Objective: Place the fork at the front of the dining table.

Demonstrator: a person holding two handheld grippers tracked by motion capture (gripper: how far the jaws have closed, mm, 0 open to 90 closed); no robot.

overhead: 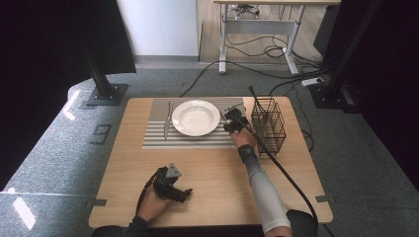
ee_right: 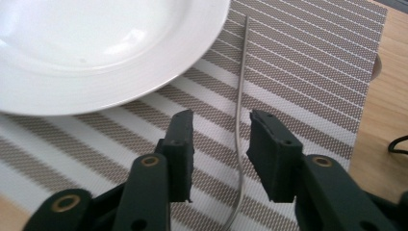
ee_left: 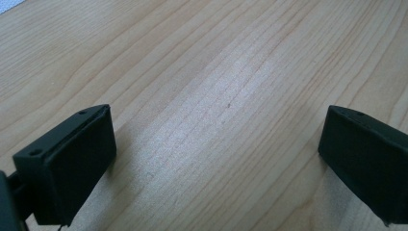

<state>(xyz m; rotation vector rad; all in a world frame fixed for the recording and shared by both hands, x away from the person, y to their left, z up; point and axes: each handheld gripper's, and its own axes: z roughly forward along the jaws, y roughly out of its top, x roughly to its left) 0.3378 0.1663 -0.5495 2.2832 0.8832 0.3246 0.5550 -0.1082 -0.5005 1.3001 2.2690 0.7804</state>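
Right gripper view showed the right gripper point(ee_right: 219, 144), jaws parted around a thin curved metal utensil handle point(ee_right: 239, 120) beside the round white ceramic plate point(ee_right: 96, 53), apparently for a place setting. The left gripper point(ee_left: 216, 159) rested idle, jaws spread wide over the pale wooden table point(ee_left: 216, 72).

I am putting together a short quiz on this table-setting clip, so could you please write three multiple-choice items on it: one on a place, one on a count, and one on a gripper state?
1. Where is the knife?
A. left of the plate on the striped placemat
B. inside the wire basket
C. on the bare wood by the left gripper

2. How many plates are on the table?
A. one
B. two
C. three

3. How do the right gripper's jaws stand?
A. clamped on the plate rim
B. apart, either side of a thin metal utensil handle
C. shut on nothing

Answers: 1 A, the high view shows it lying beside the plate; 2 A, a single white plate; 3 B, the right gripper view shows gaps on both sides of the handle.
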